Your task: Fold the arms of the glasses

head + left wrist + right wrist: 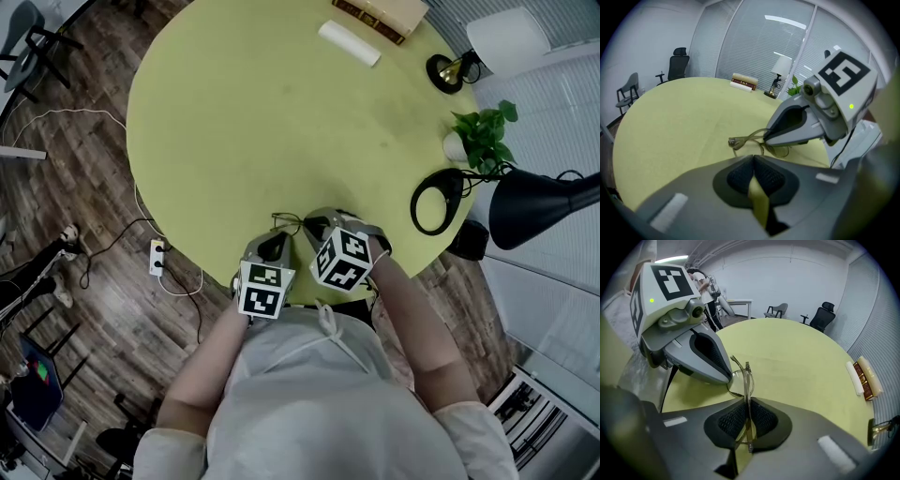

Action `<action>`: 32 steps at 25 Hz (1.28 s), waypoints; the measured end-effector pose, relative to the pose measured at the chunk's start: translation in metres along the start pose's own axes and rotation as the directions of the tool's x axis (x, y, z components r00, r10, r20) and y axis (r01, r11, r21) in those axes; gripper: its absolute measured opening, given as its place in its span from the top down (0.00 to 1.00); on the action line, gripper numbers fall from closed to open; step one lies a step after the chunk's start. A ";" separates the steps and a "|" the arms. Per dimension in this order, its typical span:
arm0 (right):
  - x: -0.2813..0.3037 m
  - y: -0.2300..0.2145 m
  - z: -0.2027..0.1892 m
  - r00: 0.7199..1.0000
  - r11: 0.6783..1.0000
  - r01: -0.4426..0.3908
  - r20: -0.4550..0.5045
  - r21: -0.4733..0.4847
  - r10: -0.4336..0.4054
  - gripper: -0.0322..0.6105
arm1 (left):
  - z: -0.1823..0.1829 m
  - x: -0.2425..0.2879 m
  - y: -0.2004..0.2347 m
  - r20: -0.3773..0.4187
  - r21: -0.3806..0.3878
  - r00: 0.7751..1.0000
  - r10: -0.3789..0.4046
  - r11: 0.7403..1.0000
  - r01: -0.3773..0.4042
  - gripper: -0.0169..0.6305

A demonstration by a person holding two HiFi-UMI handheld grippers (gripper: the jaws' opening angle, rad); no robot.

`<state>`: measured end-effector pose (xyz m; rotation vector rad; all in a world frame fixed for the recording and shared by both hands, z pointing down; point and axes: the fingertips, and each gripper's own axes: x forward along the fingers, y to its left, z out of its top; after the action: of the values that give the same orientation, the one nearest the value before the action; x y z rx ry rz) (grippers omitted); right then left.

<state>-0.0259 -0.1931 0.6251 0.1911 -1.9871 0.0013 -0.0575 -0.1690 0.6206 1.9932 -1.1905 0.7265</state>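
Note:
A pair of thin-rimmed glasses [289, 223] lies near the front edge of the round yellow-green table [253, 112]. My right gripper [747, 406] is shut on the glasses [743, 376]; the frame and a folded-in arm run edge-on between its black pads. It points steeply down at the table. My left gripper [753, 161] sits just left of the glasses [749, 139], its pads meeting at the tips with nothing between them. In the left gripper view the right gripper [797, 124] covers the right half of the glasses. The head view shows the left gripper [275, 246] close beside the right gripper [319, 228].
At the far side lie a book [380, 14] and a white roll [349, 43]. A small lamp [445, 72], a potted plant [483, 136] and a black desk lamp with a ring base [436, 202] stand along the right rim. Cables and a power strip [157, 258] lie on the floor.

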 end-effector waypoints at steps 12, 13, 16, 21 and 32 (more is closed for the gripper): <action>-0.044 -0.008 0.019 0.981 0.989 0.073 0.172 0.125 -0.094 0.75 | 0.025 -0.033 -0.004 0.080 0.009 0.996 -0.039 0.999 0.038 0.96; -0.051 -0.008 0.020 0.975 0.985 0.081 0.194 0.154 -0.111 0.75 | 0.031 -0.039 -0.005 0.099 0.012 0.994 -0.042 0.999 0.041 0.96; -0.078 -0.016 0.024 0.941 0.953 0.138 0.264 0.271 -0.212 0.77 | 0.053 -0.059 -0.009 0.167 0.021 0.985 -0.043 0.999 0.040 0.96; -0.135 -0.040 0.028 0.821 0.831 0.275 0.333 0.483 -0.465 0.93 | 0.105 -0.094 -0.020 0.321 0.131 0.946 -0.047 0.991 0.005 0.96; -0.249 -0.062 0.003 0.536 0.518 0.341 0.291 0.784 -0.792 0.95 | 0.192 -0.179 -0.044 0.590 0.223 0.802 -0.090 0.973 -0.055 0.96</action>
<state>0.0794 -0.2217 0.3922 1.5789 -2.3911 0.2041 -0.0721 -0.2143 0.3583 2.5358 -1.4871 0.2125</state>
